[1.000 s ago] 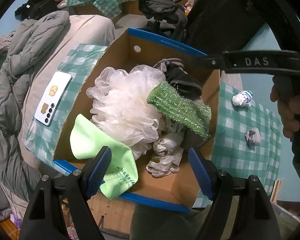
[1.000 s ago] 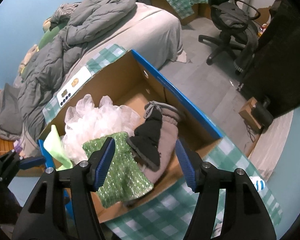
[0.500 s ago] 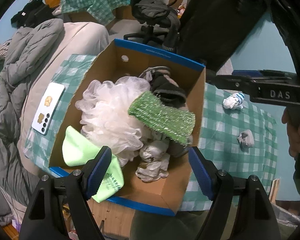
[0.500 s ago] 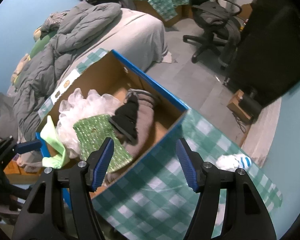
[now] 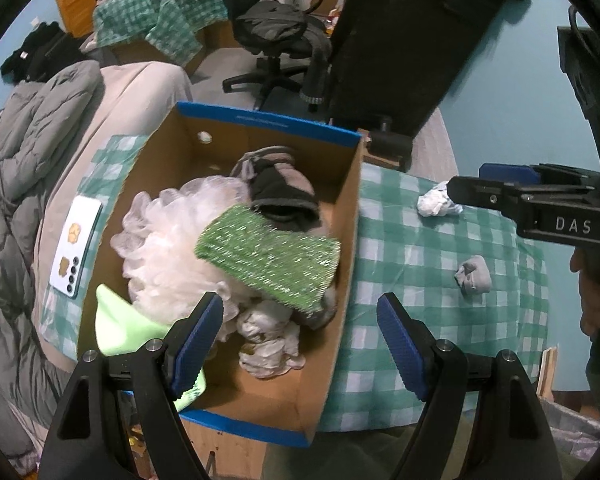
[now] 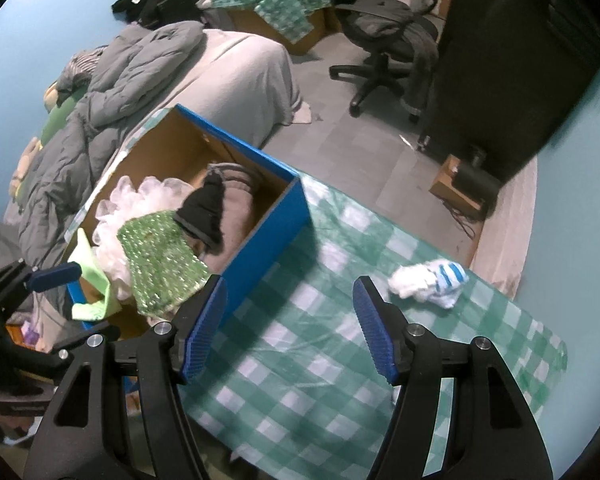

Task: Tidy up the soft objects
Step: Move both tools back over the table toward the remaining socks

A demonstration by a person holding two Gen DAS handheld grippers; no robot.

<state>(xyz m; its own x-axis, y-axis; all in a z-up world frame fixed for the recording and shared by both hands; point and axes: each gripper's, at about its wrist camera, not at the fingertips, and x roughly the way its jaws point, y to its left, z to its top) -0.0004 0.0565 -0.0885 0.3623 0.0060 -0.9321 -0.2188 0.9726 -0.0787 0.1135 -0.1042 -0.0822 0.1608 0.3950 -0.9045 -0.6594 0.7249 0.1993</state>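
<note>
Both empty, jaws apart, the right gripper (image 6: 288, 324) hangs near the striped sock (image 6: 428, 280) — likely next for the box (image 6: 268, 224) — left gripper (image 5: 300, 336) idle.

box (image 6: 260, 236) crammed full, checked cloth (image 6: 312, 352) beside it mostly bare

Empty, open right tool (image 6: 290, 322) hangs over checked cloth (image 6: 320, 360) beside box (image 6: 268, 236).

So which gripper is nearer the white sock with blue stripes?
Right. The right gripper hangs open over the checked cloth, just beside the striped sock. The left gripper is over the cardboard box, farther off.
</note>
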